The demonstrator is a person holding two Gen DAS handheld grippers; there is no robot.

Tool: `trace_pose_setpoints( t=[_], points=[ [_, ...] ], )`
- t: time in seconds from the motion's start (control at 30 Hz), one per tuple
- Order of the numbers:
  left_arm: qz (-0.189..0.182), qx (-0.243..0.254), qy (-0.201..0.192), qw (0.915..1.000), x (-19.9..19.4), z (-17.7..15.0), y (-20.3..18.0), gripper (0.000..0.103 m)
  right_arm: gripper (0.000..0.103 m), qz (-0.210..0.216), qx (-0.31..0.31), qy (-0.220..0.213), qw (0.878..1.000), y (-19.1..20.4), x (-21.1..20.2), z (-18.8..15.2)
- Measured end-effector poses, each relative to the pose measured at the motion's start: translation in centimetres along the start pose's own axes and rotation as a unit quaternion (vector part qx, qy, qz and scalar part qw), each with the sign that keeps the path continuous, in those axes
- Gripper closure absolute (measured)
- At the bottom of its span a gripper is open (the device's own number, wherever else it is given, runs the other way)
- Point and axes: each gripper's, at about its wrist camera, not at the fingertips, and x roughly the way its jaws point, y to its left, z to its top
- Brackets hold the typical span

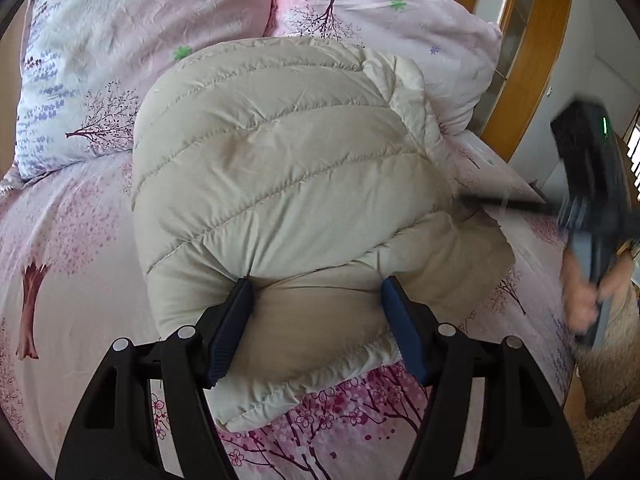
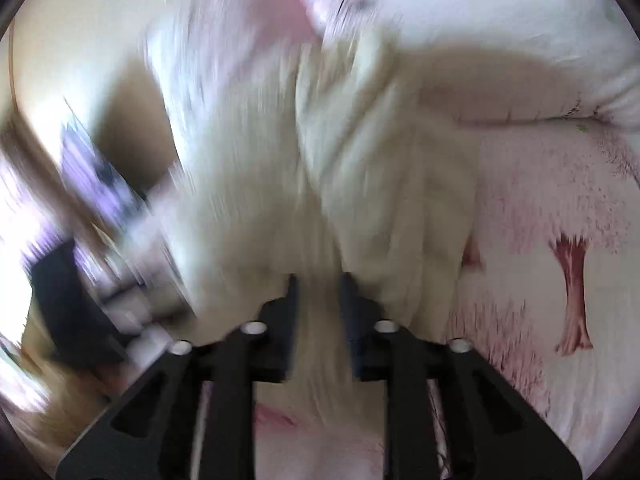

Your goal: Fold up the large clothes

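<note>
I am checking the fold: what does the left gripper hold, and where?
The left gripper clamps the folded beige puffer jacket at its thick near edge.

Jacket: quilted cloth, matt, puffy. Sheet: printed cotton, smooth. Pillow: creased cloth. Frame: glossy wood. Left gripper: matt black plastic.

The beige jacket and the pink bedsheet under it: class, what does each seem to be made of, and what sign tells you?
Beige jacket: likely a thin, smooth synthetic shell over soft padding, faintly glossy; stitched channels puff up between seams.
Pink bedsheet: probably matte woven cotton or a blend; it lies flat with fine creases and a printed tree pattern.
</note>
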Motion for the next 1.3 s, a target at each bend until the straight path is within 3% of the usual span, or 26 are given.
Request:
trace_pose_setpoints(
  t=[0.07,0.13,0.23,0.27,0.3,0.37,0.5,0.63,0.73,0.8,0.93,1.03,1.2,1.3],
  points=[
    [0.001,0.000,0.000,1.0000,-0.1,0.0,-0.1,0.036,0.041,0.006,0.056,-0.048,0.997,-1.5,-1.1,2.7],
    [0.003,0.001,0.000,1.0000,-0.2,-0.1,-0.1,0.035,0.041,-0.017,0.093,-0.069,0.993,-2.9,-0.5,5.8],
    [0.004,0.001,-0.001,1.0000,-0.2,-0.1,-0.3,0.033,0.042,-0.015,0.132,-0.057,0.989,-4.4,1.9,8.5],
    [0.005,0.001,0.000,1.0000,-0.2,-0.1,-0.3,0.033,0.053,-0.017,0.144,-0.051,0.988,-4.7,2.8,9.0],
    [0.004,0.002,0.000,1.0000,-0.1,0.0,-0.3,0.032,0.078,-0.018,0.148,-0.046,0.988,-5.0,3.9,9.5],
    [0.003,0.004,-0.002,1.0000,-0.1,0.2,-0.6,0.030,0.088,-0.022,0.150,-0.046,0.987,-5.3,5.1,9.8],
    [-0.001,0.019,-0.008,0.9998,-0.1,0.7,-1.3,0.030,0.092,-0.087,0.183,-0.032,0.979,-7.1,6.9,8.9],
    [0.001,0.035,-0.014,0.9993,0.3,1.1,-2.3,0.030,0.089,-0.144,0.206,-0.006,0.968,-8.2,8.8,7.9],
    [0.017,0.042,-0.016,0.9989,0.6,1.1,-2.9,0.024,0.075,-0.164,0.182,0.005,0.970,-7.3,9.2,8.2],
    [0.022,0.041,-0.020,0.9987,0.0,0.9,-3.0,0.023,0.060,-0.163,0.170,-0.012,0.972,-6.5,7.5,7.7],
    [0.046,0.046,-0.046,0.9969,-2.3,0.2,-3.3,0.010,0.059,-0.112,0.105,-0.063,0.986,-3.4,2.2,4.7],
    [0.067,0.041,-0.073,0.9942,-4.1,-0.6,-3.3,0.005,0.059,-0.075,0.043,-0.061,0.994,-0.4,-0.2,1.4],
    [0.112,0.011,-0.109,0.9876,-6.9,-2.2,-3.2,0.001,0.059,-0.081,-0.045,-0.054,0.994,3.3,-2.0,-2.9],
    [0.126,-0.001,-0.112,0.9857,-7.7,-3.0,-3.2,0.001,0.059,-0.093,-0.058,-0.035,0.993,3.3,-1.3,-4.4]
  ],
)
